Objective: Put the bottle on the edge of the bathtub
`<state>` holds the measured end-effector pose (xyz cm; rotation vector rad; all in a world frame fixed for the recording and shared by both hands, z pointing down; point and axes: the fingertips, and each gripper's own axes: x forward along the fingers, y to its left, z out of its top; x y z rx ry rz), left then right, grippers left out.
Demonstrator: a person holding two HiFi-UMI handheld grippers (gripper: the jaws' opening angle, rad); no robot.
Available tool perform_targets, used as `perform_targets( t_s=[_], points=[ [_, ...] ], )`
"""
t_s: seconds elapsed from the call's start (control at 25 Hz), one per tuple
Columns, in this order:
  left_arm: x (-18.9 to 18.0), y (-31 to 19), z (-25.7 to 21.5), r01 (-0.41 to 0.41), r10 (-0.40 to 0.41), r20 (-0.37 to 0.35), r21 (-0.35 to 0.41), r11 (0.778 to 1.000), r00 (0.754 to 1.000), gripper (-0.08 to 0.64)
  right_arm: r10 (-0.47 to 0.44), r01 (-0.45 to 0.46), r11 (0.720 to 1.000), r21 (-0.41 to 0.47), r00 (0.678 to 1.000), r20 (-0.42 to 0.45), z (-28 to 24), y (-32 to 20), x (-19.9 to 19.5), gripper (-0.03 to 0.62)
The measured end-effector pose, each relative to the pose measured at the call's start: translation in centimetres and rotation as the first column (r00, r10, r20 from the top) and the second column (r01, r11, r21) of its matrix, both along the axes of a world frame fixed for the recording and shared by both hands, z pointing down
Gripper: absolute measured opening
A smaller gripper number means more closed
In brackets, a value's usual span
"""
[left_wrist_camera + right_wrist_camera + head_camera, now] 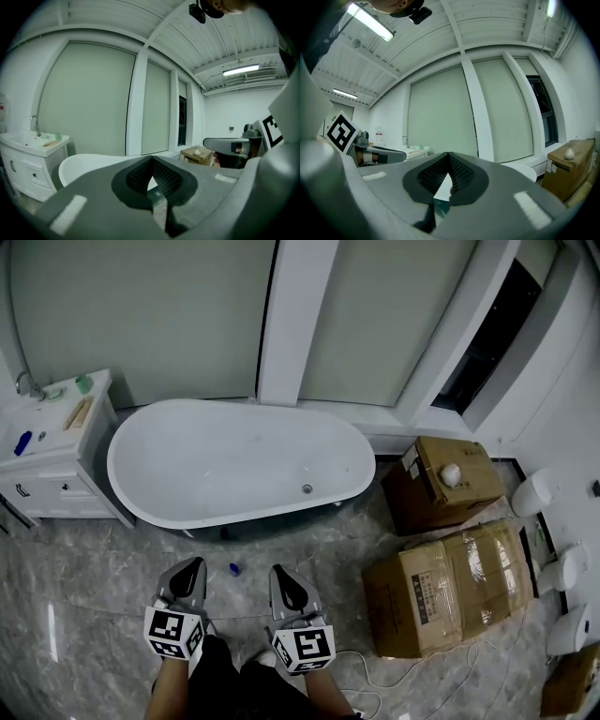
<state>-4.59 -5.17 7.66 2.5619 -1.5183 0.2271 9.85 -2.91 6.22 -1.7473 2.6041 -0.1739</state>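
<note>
Task thing: bottle not certain; best guess is the blue elongated item [22, 442] lying on the vanity surface [58, 437] left of the bathtub [246, 517], well apart from both tongs.
Other candidate: small blue thing [234, 569] on the floor just in front of the bathtub, between the two tongs; too small to tell what.
Left tongs [194, 565]: narrow, tips together, nothing between; in front of the bathtub, pointing towards it.
Right tongs [279, 571]: closed tight, empty; in front of the bathtub, near the left pair.
Bathtub edge: bare all round, nothing set on it.
Step in hand: judged as the very start; reach for the bottle, nothing picked up yet.
How to do it well: open one pair of tongs wide before arrival. Close across the bottle's body, not the cap. Lift clear and carry upright. Pick the rim stretch of the bathtub nearest the pickup spot. Set the base flat and centred on the rim. Let go only once steady.
Risk: rim looks smooth and rounded; likely slide into the bathtub or off to the floor if set off-centre.
</note>
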Motion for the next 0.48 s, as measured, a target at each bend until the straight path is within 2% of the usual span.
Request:
perform_targets(
  t_s=[0.16,0.48],
  points=[
    [0.0,1.4,-0.9,-0.003,0.003,0.013,0.014,1.000,1.000,0.002,-0.012,0.012,1.000,-0.008,1.000,0.020,-0.7,1.4,0.3,0.014],
    [-0.1,3.0,-2.8,0.000,-0.001,0.013,0.060,0.998,1.000,0.002,-0.027,0.026,0.999,0.034,0.999,0.022,-2.5,3.1,0.6,0.014]
  ],
)
